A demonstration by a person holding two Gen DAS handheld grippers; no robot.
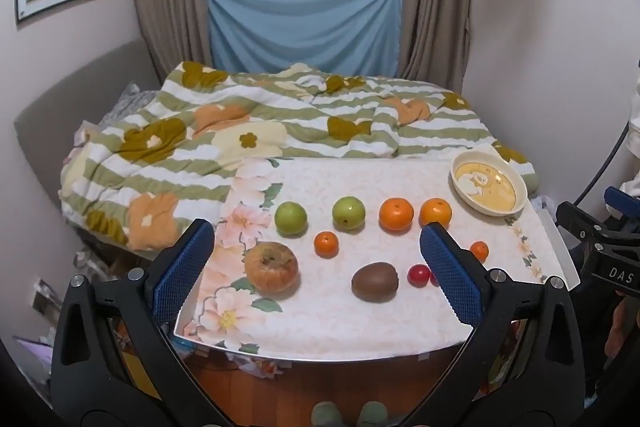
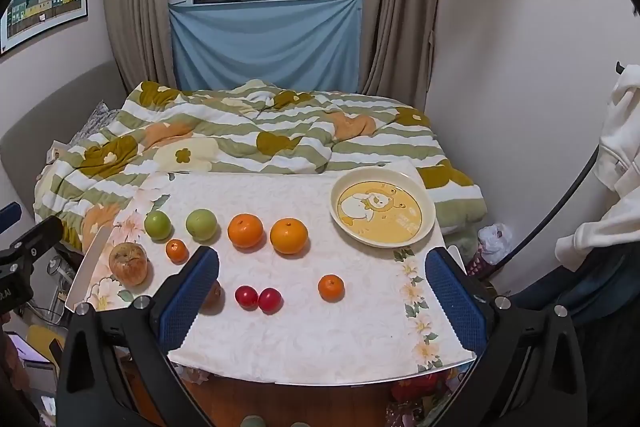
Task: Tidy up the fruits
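Right wrist view shows the right gripper [image 2: 322, 301] with its jaws spread wide and nothing between them, hanging above the near edge of the counter [image 2: 360, 339]. Left wrist view shows the left gripper [image 1: 318, 273] likewise wide open and empty, over the same edge.

The plate [image 2: 428, 211], yellow inside with a cartoon print, stands bare at the far right corner of the counter. All the fruit lies to the left of the plate. Nearest to it is a row of two big oranges [image 2: 289, 235] and then two green apples [image 2: 201, 224]. Nearer the camera than the plate, a small orange [image 2: 331, 287] lies alone, with two small red fruits [image 2: 258, 298] touching each other further left. A second small orange [image 2: 177, 250], a brownish wrinkled apple [image 2: 128, 263] and a kiwi [image 1: 375, 281] are the farthest from the plate.

By my judgement no fruit has been gathered yet: this is the start, the first reach. The plate seems the likely goal. The next move calls for bringing an open gripper down around one fruit, closing gently because round fruit rolls, then lifting it clear.
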